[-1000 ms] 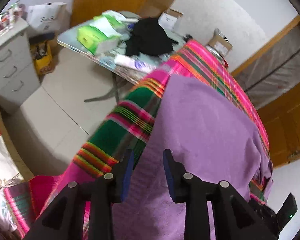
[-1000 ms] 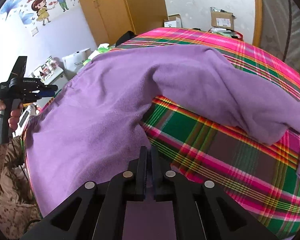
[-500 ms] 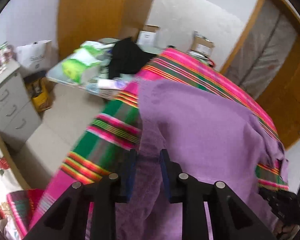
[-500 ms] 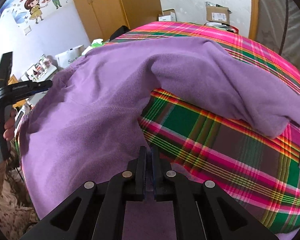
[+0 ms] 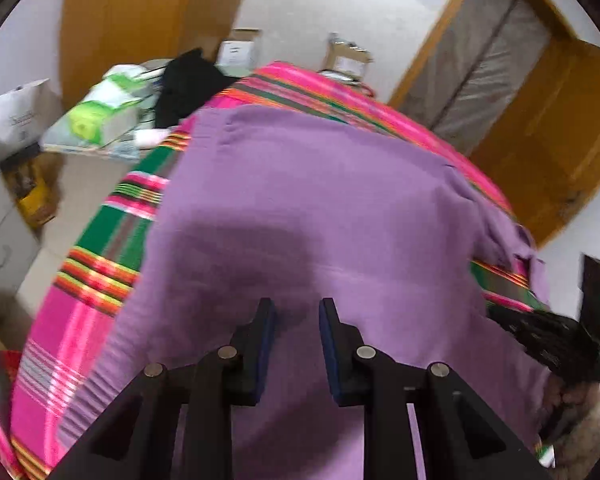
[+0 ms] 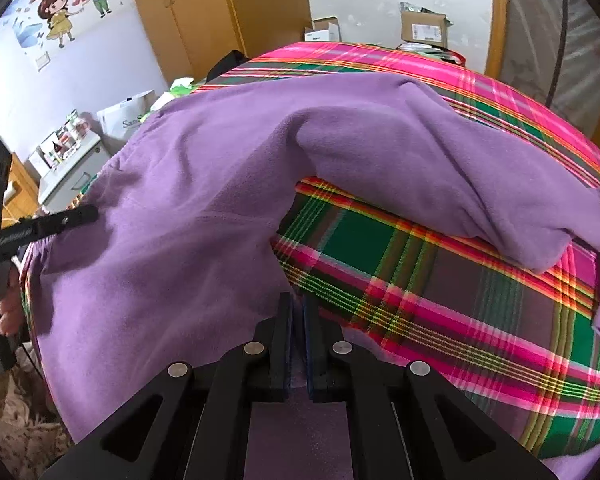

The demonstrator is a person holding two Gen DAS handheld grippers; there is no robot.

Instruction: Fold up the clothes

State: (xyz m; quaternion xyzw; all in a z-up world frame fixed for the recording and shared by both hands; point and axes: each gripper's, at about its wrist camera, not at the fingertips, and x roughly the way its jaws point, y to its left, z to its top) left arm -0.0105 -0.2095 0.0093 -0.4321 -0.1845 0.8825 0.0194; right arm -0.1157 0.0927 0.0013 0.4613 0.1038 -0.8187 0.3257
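Across the pink-and-green plaid bedspread (image 6: pixel 440 280) lies the purple fleece garment (image 6: pixel 204 216), one sleeve bent over the plaid; my right gripper (image 6: pixel 297 320) has its fingers clamped on the near hem. My left gripper (image 5: pixel 296 320) hovers over the fleece, fingers apart, gripping nothing.

Both grippers tilted downward, one parted, one pinched.

The left gripper (image 5: pixel 296 312) points down with its jaws standing apart, nothing pressed between the pads. The right gripper (image 6: pixel 297 312) (held lower, tilted steeply) has its jaws nearly together, clamped on purple cloth. A hand (image 6: pixel 8 300) grips the left handle.
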